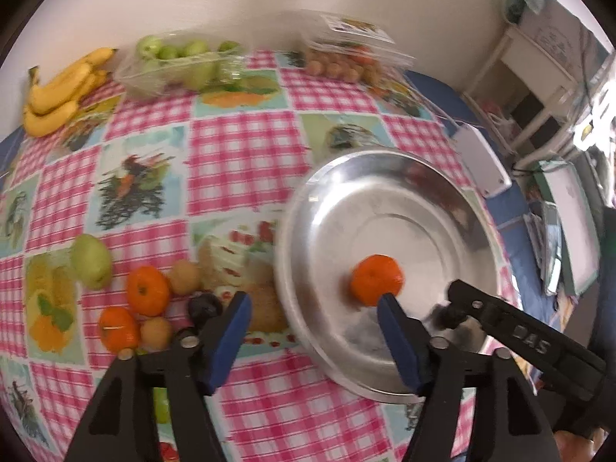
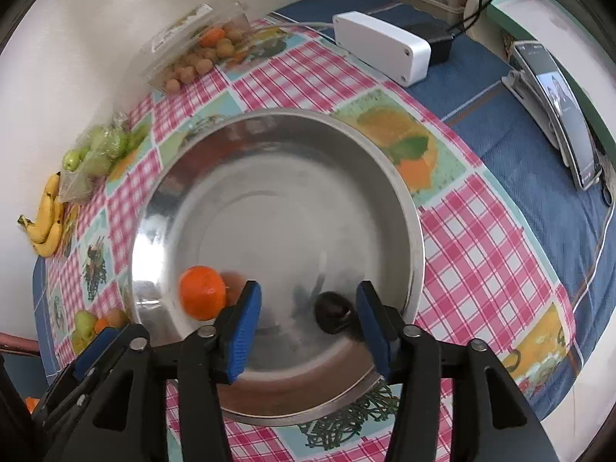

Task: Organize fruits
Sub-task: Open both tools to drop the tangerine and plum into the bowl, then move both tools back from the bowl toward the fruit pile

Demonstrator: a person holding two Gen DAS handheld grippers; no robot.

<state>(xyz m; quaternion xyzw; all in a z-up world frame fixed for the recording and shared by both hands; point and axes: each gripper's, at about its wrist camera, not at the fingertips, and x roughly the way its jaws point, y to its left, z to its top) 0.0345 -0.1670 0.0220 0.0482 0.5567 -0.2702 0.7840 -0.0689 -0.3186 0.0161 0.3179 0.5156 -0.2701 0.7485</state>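
A steel bowl (image 1: 423, 177) (image 2: 408, 200) sits on the checked tablecloth. A tangerine (image 1: 376, 278) (image 2: 202, 292) and a dark plum (image 2: 333, 312) lie inside it. My left gripper (image 1: 313, 304) is open and empty over the bowl's near left rim. My right gripper (image 2: 308, 300) is open above the bowl, with the plum next to its right finger. It shows in the left wrist view (image 1: 446, 313) too. Loose fruit lies left of the bowl: two tangerines (image 1: 148, 285), a green pear (image 1: 91, 261), a dark plum (image 1: 204, 307) and small brown fruits (image 1: 184, 277).
Bananas (image 1: 57, 92), a clear pack of green fruit (image 1: 181, 61) and a clear pack of small brown fruit (image 1: 346, 54) stand along the far wall. A white box (image 2: 381, 47) and a phone on a stand (image 2: 558, 111) lie on the blue cloth to the right.
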